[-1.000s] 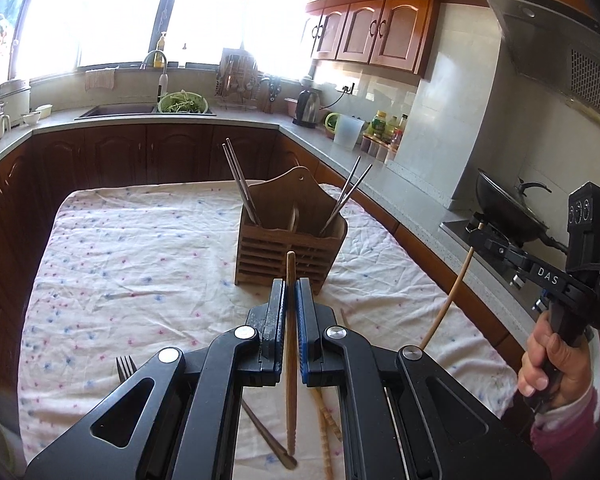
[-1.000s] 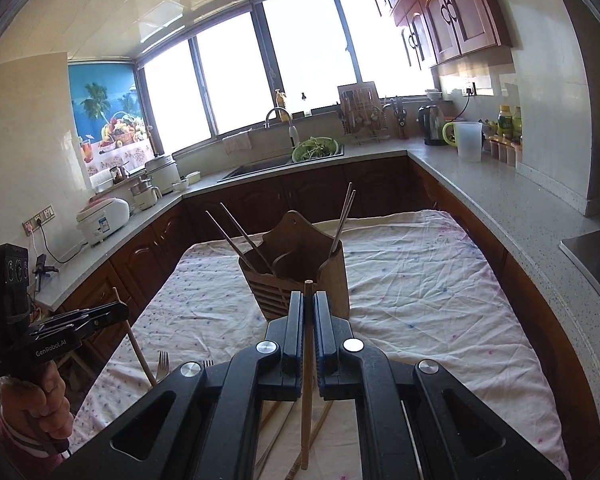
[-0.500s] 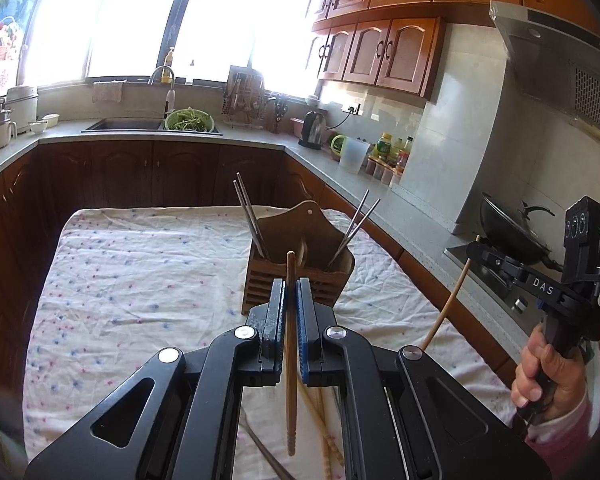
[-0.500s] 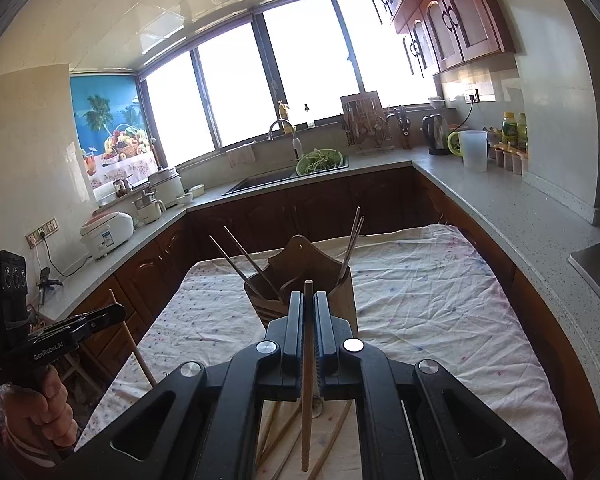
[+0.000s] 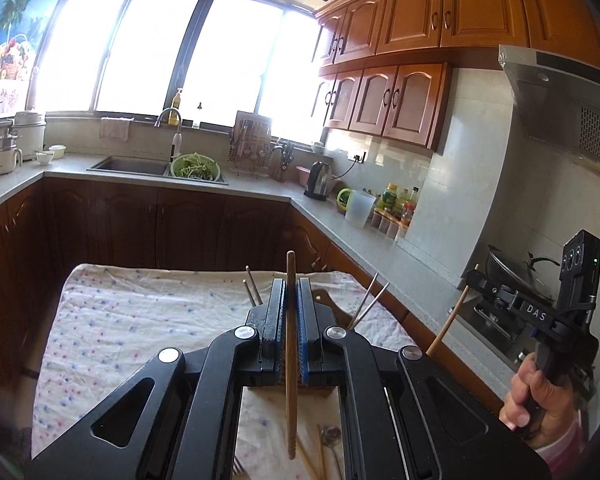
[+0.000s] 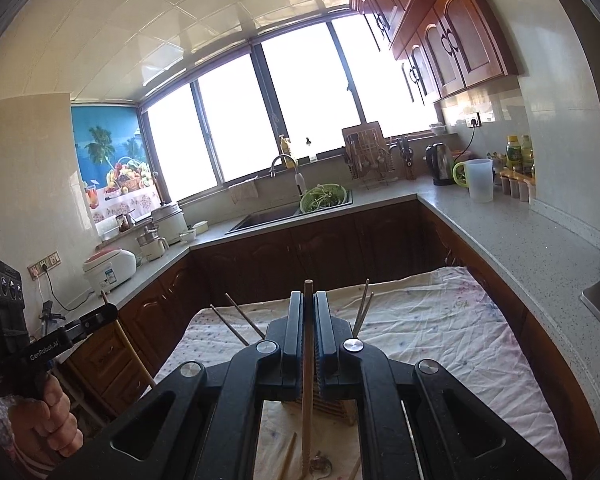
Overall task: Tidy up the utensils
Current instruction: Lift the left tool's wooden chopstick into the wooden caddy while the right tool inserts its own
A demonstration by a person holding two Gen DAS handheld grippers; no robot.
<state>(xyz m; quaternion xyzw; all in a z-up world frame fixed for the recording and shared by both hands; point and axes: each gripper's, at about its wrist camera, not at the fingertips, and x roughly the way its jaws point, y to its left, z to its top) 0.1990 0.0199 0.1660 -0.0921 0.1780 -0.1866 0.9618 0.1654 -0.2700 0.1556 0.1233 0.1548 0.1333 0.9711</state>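
Observation:
My left gripper [image 5: 290, 292] is shut on a wooden chopstick [image 5: 291, 400] that stands upright between its pads. My right gripper [image 6: 308, 304] is shut on another wooden chopstick [image 6: 307, 408], also upright. Each gripper also shows in the other's view, the right one [image 5: 500, 292] and the left one [image 6: 88, 322]. The wooden utensil holder [image 6: 332, 406] stands right behind and below both grippers, mostly hidden. Chopsticks [image 5: 253, 288] and metal utensil handles [image 5: 366, 300] stick out of it. A spoon [image 5: 332, 436] and loose chopsticks [image 6: 288, 456] lie on the cloth below.
The table wears a white dotted cloth [image 5: 140, 320]. Dark cabinets and a grey counter [image 6: 520, 236] ring it, with a sink [image 5: 130, 167], a kettle [image 5: 318, 180] and a wok [image 5: 512, 268] on the stove at right.
Both grippers have risen and tilted up with their chopsticks. The holder has dropped low in both views and is now largely behind the jaws.

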